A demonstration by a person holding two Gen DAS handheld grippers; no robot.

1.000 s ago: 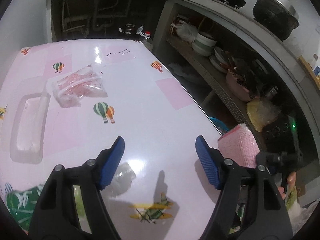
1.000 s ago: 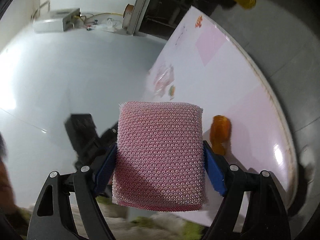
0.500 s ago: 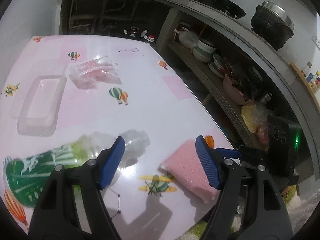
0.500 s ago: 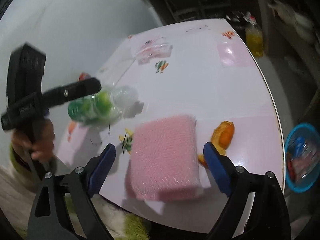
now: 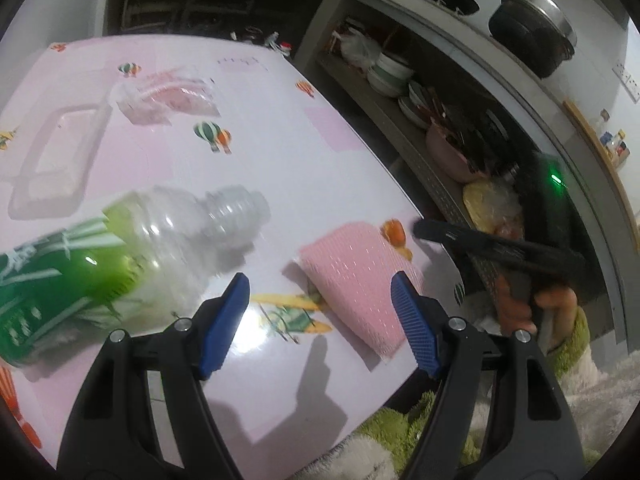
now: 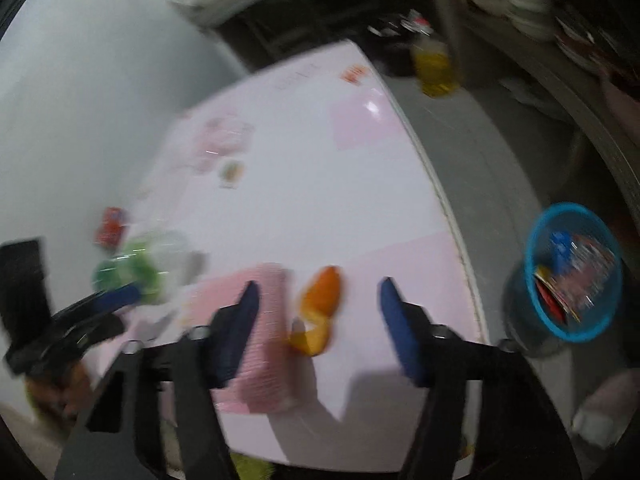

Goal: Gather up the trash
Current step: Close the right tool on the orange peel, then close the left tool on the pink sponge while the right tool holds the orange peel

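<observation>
Between the right gripper's (image 6: 316, 320) parted, just-closing jaws lies orange peel (image 6: 320, 308), untouched.

The view is motion-blurred. The right claw (image 6: 316, 328) hangs over the near edge of the pink bench (image 6: 320, 184); its jaws have just been closing, with nothing gripped. An orange peel (image 6: 320, 304) lies on the bench between them. The left blue finger overlaps a pink mesh sponge (image 6: 264, 344). Further left lies a green-labelled plastic bottle (image 6: 140, 268), beside the left claw (image 6: 116, 298). Right of the bench, on the floor, stands a blue bin (image 6: 572, 276) holding wrappers.
</observation>
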